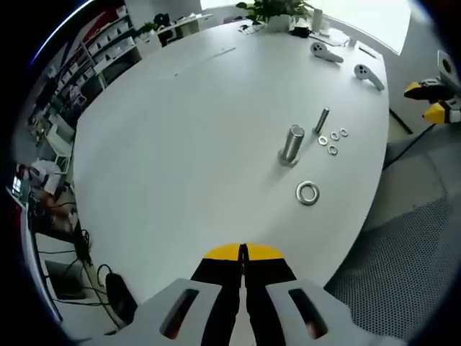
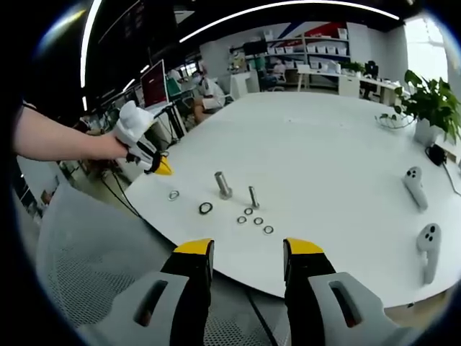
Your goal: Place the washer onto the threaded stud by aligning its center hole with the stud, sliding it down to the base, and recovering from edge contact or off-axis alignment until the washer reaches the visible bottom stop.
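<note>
Scene: a white round desk (image 1: 180,130) carries an upright stud (image 1: 292,144), a second, thinner stud (image 1: 321,120) and loose washers, all near the desk's edge.
Washer: the large one (image 1: 307,192) lies flat on the desk, just beside the stud's base and closer to the edge, not yet lifted.
Small washers: three (image 1: 333,137) sit in a cluster next to the thin stud.
Left gripper (image 1: 243,254): yellow tips pressed together, holding nothing, above the desk edge.
Right gripper (image 2: 246,254): jaws spread wide, empty, off the desk edge facing the parts.
Risk: the flat, thin washer may slip from the tips or skid toward the nearby edge; a tilted approach could catch its rim on the stud's top.
Unclear: the stud's thread and bottom stop are too small to make out; a dark ring (image 2: 205,208) in the right gripper view may be the same washer.
</note>
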### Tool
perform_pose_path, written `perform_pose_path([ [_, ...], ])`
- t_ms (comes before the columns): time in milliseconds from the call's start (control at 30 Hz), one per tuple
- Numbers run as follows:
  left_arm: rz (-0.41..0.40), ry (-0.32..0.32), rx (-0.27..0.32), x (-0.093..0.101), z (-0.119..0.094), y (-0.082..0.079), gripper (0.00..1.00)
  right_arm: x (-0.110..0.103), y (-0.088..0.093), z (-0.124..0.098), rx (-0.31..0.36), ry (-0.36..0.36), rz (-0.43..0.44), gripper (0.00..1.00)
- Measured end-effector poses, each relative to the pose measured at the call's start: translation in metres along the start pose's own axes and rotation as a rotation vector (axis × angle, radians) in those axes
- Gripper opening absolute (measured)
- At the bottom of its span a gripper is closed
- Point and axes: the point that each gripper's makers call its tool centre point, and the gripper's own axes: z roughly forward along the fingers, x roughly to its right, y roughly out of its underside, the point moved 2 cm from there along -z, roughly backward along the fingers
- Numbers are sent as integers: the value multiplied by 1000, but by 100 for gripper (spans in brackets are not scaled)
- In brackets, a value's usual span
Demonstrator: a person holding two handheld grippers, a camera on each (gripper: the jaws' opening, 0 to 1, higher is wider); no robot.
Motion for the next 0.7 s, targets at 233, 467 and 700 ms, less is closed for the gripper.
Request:
perform_pose_path([
  [233,-18,-9,2,1,-4,8,0,0,0,0,-2,-1,-4,40],
  [467,-14,-8,-1,2,-5,13,0,0,1,0,-4,1,-6,41],
  [700,-12,-6,-2,6,-6,14,0,0,0,-1,2,5,-2,41],
])
